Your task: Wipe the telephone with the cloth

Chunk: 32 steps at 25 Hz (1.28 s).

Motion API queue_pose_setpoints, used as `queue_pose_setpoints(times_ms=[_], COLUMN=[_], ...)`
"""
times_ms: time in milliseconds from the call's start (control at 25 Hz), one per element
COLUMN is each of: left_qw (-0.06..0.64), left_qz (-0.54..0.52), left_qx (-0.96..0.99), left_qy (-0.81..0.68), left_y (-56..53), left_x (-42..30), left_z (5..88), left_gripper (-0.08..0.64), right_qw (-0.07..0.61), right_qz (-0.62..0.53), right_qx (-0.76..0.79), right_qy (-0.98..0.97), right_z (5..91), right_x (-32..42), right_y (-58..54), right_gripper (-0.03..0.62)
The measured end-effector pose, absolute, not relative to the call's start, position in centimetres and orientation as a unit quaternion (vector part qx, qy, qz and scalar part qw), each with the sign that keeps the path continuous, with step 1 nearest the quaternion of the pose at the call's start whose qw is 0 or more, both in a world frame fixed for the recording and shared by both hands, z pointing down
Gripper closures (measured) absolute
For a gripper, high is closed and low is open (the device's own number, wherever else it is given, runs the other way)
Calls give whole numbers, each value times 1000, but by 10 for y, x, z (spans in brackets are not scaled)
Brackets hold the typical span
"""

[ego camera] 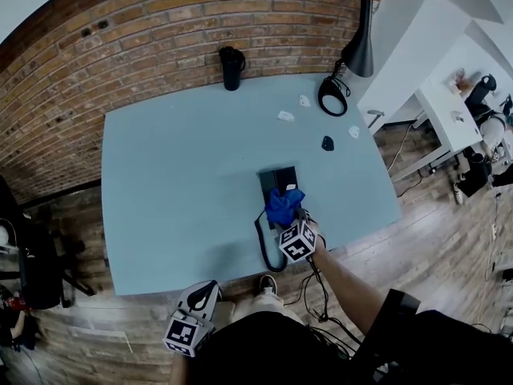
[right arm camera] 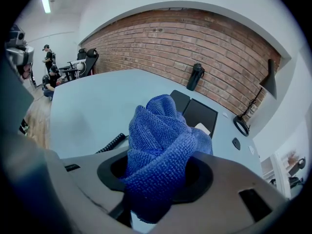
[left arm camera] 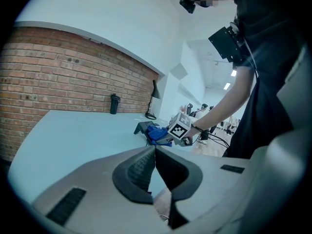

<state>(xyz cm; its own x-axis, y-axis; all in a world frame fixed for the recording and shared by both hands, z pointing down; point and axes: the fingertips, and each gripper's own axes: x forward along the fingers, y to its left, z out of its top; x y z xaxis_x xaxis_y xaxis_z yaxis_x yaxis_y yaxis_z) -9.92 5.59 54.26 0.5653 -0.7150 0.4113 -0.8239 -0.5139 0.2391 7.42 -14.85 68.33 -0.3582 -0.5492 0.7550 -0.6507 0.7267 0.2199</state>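
The telephone (ego camera: pixel 277 180) lies flat on the table (ego camera: pixel 176 183), close to the front edge and a little right of its middle. Its coiled cord (ego camera: pixel 261 243) loops off the near end toward that edge. The bunched blue cloth (ego camera: pixel 284 205) sits on the phone's near end, and your right gripper (ego camera: pixel 293 224) has it pinched. In the right gripper view the two fingers (right arm camera: pixel 200 177) clamp the cloth (right arm camera: pixel 158 140) from both sides. It swells up and forward past the tips. The phone's dark panels (right arm camera: pixel 200 113) show just beyond the cloth and to its right, and the cord (right arm camera: pixel 111 143) trails off to the left, so the phone is ahead of the fingertips and under the cloth, not between them. Your left gripper (ego camera: pixel 200 297) hangs off the front edge, left of the phone and well apart from it. In the left gripper view its fingers (left arm camera: pixel 139 167) are pressed together at the tips, with nothing in them. That view looks across the table at the cloth (left arm camera: pixel 157 133) and phone (left arm camera: pixel 141 127). Toward the back edge stands a dark flask (ego camera: pixel 232 67). A black lamp (ego camera: pixel 353 54) stands at the back right corner. A few white scraps (ego camera: pixel 286 116) and a small black thing (ego camera: pixel 327 143) lie between the lamp and the phone.
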Motion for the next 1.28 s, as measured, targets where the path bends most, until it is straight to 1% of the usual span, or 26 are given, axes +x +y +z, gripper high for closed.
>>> queue_pose_setpoints(times_ms=[480,600,680,840,960,1040,1120,1280], left_qw=[200,198,198,205,203,199,197,206], left_qz=[121,118,118,119,118,116,116,123], left_qx=[861,862,862,858,856,856,856,850], left_qy=[-451,-452,-452,-456,-461,-462,-464,-468], left_y=[57,59,60,60,59,64,67,71], left_x=[-98,-96,-96,-98,-100,-101,-101,-102], left_z=[544,546,547,544,543,543,543,542], left_gripper=[560,560,560,560,560,560,560,560], right_qw=[446,444,458,516,528,517,492,402], right_qz=[75,107,147,216,260,266,243,162], right_qx=[363,359,331,214,152,153,194,300], right_qy=[-815,-814,-812,-801,-794,-799,-813,-850], right_z=[698,704,711,724,705,680,647,578], right_x=[79,80,81,87,89,86,82,66], right_y=[-122,-112,-96,-62,-71,-98,-146,-240], right_gripper=[391,391,390,385,382,380,379,377])
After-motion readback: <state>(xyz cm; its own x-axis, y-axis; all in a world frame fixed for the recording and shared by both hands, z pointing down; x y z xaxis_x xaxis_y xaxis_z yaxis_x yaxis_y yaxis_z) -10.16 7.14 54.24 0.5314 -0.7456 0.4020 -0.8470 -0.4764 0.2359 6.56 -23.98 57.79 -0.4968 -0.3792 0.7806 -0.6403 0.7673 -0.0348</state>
